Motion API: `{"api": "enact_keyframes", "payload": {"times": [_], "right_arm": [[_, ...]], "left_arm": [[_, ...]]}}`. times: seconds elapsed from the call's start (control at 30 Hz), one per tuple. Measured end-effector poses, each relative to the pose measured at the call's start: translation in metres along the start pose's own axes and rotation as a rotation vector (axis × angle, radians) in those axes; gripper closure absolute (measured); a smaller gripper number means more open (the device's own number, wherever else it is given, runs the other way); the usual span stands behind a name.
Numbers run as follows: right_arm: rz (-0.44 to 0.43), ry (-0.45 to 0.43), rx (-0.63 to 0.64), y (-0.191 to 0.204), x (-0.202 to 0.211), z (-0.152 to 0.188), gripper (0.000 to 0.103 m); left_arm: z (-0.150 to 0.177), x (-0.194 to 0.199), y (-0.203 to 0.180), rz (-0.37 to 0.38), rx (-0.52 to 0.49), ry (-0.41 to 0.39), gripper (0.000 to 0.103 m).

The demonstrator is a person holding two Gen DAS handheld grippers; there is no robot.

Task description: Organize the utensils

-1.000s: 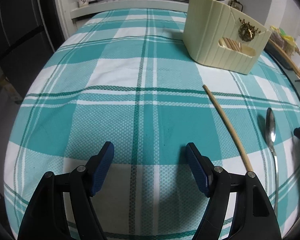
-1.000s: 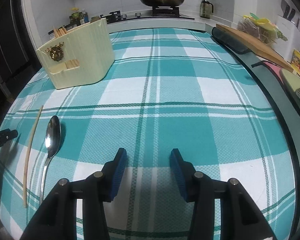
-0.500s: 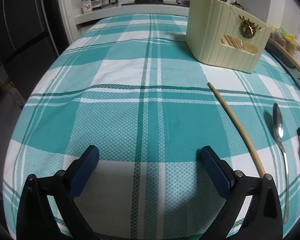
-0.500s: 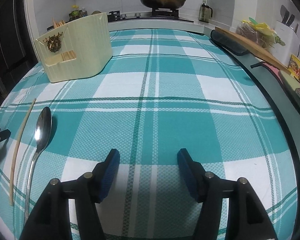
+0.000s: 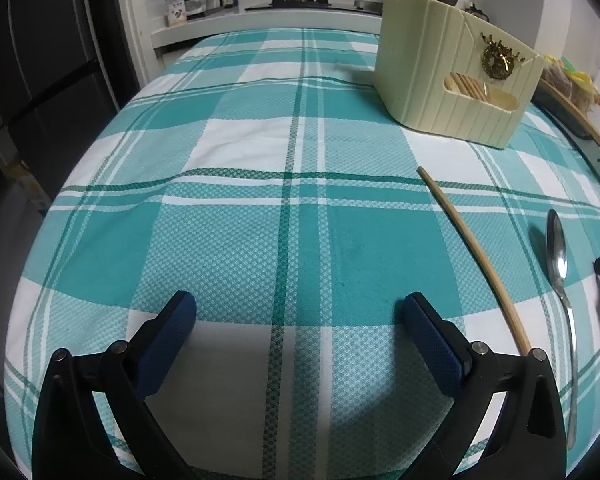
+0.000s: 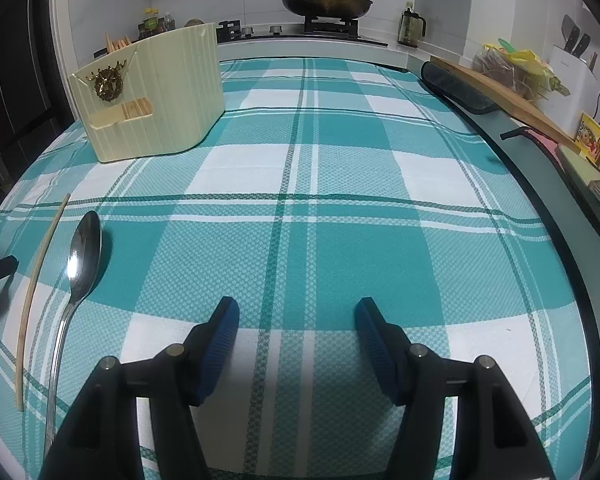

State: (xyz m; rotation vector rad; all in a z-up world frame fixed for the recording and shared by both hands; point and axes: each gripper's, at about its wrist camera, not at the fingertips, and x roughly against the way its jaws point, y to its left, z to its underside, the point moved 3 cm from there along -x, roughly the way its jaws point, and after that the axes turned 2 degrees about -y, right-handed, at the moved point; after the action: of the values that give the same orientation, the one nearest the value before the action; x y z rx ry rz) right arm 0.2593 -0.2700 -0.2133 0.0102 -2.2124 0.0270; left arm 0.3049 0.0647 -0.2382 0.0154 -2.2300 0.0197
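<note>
Steel spoon (image 5: 557, 258) — handle end hidden behind left tongs (image 5: 300, 312).

Tabletop (image 5: 260, 248) covered by teal-and-white plaid cloth (image 6: 340, 184). Directly on cloth: cream ribbed utensil holder (image 5: 428, 76), upright, toward far side; single wooden chopstick (image 5: 472, 248) lying flat, near side; metal spoon (image 5: 558, 264) just beside chopstick, not touching, bowl pointing toward holder. Rest of cloth bare, slightly wrinkled along left edge.
</note>
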Motion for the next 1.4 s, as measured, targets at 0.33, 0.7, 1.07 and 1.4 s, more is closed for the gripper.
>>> {"api": "enact_keyframes", "payload": {"times": [0.33, 0.7, 1.07, 1.4], "right_arm": [[0.001, 0.000, 0.001, -0.001, 0.000, 0.000, 0.040], [-0.002, 0.000, -0.002, -0.001, 0.000, 0.000, 0.040], [-0.005, 0.000, -0.005, -0.001, 0.000, 0.000, 0.040], [-0.011, -0.003, -0.010, -0.001, 0.002, 0.000, 0.040]], "left_arm": [[0.000, 0.000, -0.001, 0.004, 0.002, -0.002, 0.001], [-0.003, 0.039, -0.011, 0.141, 0.142, -0.060, 0.001], [0.011, 0.017, -0.102, 0.028, -0.062, 0.030, 0.029], [0.024, 0.030, -0.083, 0.036, -0.079, -0.012, 0.097]]}}
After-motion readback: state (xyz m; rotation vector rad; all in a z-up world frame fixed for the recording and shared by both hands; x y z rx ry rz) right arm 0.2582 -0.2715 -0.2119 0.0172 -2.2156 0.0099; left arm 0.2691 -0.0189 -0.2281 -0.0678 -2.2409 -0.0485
